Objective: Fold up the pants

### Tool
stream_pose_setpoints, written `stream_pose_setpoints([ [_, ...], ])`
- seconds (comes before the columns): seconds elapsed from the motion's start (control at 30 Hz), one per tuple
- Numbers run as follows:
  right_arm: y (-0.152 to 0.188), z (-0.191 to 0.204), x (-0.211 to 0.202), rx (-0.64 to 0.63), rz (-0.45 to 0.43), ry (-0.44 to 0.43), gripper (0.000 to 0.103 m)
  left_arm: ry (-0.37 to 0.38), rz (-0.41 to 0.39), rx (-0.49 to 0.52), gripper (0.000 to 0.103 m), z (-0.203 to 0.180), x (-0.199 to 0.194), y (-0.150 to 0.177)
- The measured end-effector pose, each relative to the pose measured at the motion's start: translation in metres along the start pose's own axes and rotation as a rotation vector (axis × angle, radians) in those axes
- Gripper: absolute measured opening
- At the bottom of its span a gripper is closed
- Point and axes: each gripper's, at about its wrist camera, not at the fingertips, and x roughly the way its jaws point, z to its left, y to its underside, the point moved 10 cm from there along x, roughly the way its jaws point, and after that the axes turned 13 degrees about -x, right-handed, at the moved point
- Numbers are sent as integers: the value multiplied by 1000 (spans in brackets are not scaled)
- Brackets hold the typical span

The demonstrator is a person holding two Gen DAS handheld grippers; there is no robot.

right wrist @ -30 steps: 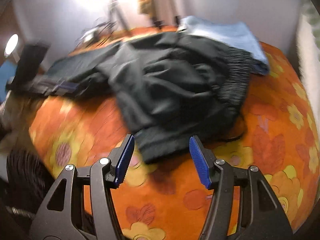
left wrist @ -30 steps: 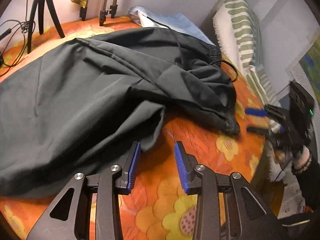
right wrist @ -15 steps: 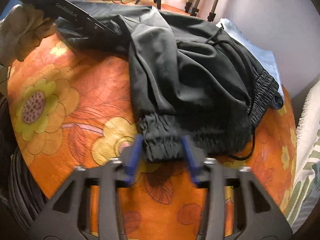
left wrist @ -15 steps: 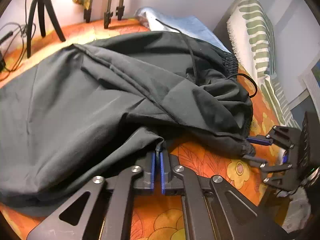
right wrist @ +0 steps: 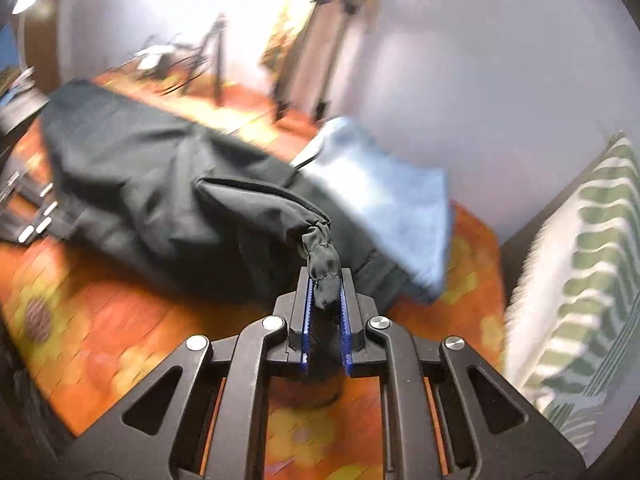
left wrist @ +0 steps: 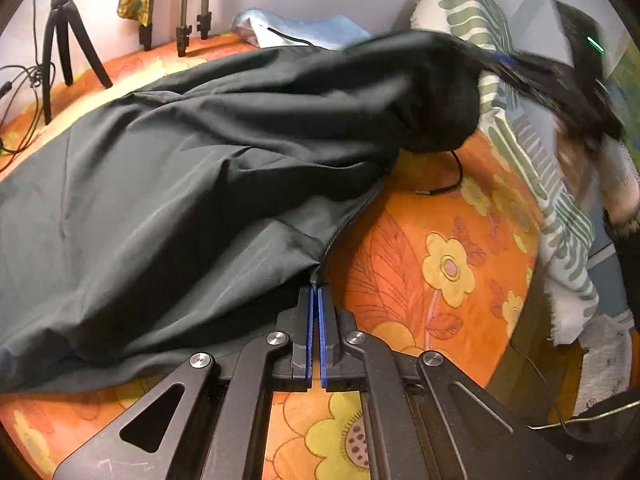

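Observation:
Black pants [left wrist: 192, 168] lie spread over an orange flowered bedcover [left wrist: 440, 264]. My left gripper [left wrist: 314, 292] is shut on the pants' near edge, low on the cover. My right gripper [right wrist: 325, 276] is shut on a gathered elastic cuff [right wrist: 322, 264] and holds it lifted above the bed. In the left wrist view the right gripper [left wrist: 516, 64] shows blurred at upper right, with the pants leg stretched up to it. A black drawstring [left wrist: 444, 188] trails on the cover below the lifted part.
A folded light blue garment [right wrist: 380, 196] lies behind the pants near the wall. A green striped pillow [left wrist: 520, 152] lines the right side. Tripods [left wrist: 64, 36] and cables [left wrist: 20, 80] stand at the far left edge.
My right gripper closed on the cuff and lifted it up and away, stretching the leg. My left gripper stays shut on the pants edge.

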Motion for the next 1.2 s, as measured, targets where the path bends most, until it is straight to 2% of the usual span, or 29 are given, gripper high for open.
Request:
stream_pose_setpoints([
  [0.1,-9,-31,33,42,45,34,12,14,11,24,1,-6,-1,5],
  [0.23,-5,-52,93,98,141,4,15,38,55,44,1,-14,2,16],
  [0.27,-2,-57,106,122,165,-8,22,34,59,54,1,-14,2,17],
  [0.3,2,-66,114,173,168,-19,37,27,61,69,1,-15,1,20],
  [0.37,10,-86,112,332,118,-52,55,26,61,75,1,-15,0,22],
  [0.43,23,-102,95,508,32,-131,57,35,65,65,1,-15,-2,23],
  [0.47,30,-104,88,558,13,-156,60,34,63,65,1,-15,-2,24],
  [0.53,50,-101,72,638,-20,-209,72,31,61,72,1,-15,-2,25],
  [0.6,69,-89,59,685,-62,-262,89,28,59,73,1,-14,-3,25],
  [0.77,93,-53,75,683,-19,-344,90,18,53,58,1,-10,-6,23],
  [0.87,90,-37,97,668,1,-369,90,3,43,40,1,-3,-10,23],
  [1.0,84,-25,122,666,14,-399,90,-56,9,80,2,1,-23,24],
  [1.03,81,-20,127,672,16,-427,90,-73,0,96,9,0,-25,23],
  [1.13,79,-17,130,671,7,-418,90,-113,-32,180,38,-10,-25,19],
  [1.2,81,-18,131,683,11,-422,81,-148,-38,271,44,-22,-16,15],
])
